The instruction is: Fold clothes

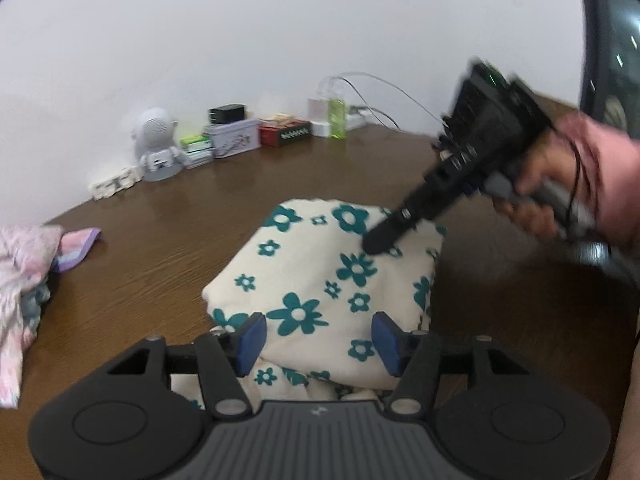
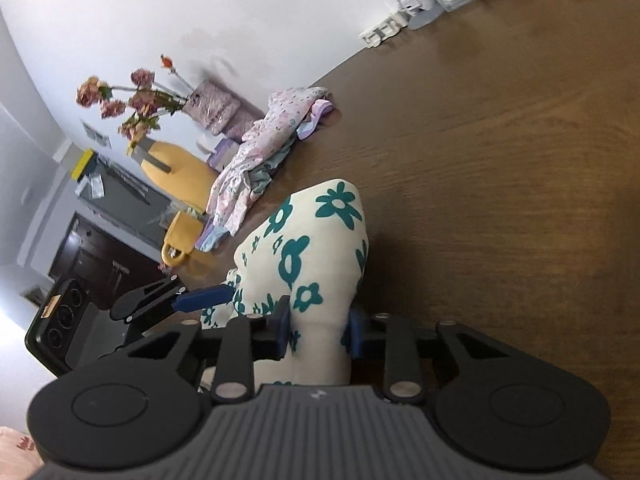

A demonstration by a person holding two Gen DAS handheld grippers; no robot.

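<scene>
Left wrist view: the cream cloth with teal flowers lies bunched on the brown counter, and the left tongs stand wide, their blue pads on either side of its near fold without pressing. In the right wrist view the right tongs are narrow, pinching a ridge of the same cloth. A pink floral garment lies well apart, near the wall.

Right gripper and hand blurred in left wrist view, fingertips not separable. Pink clothes pile cut off at left edge. Labels on boxes by wall too small to read.
</scene>
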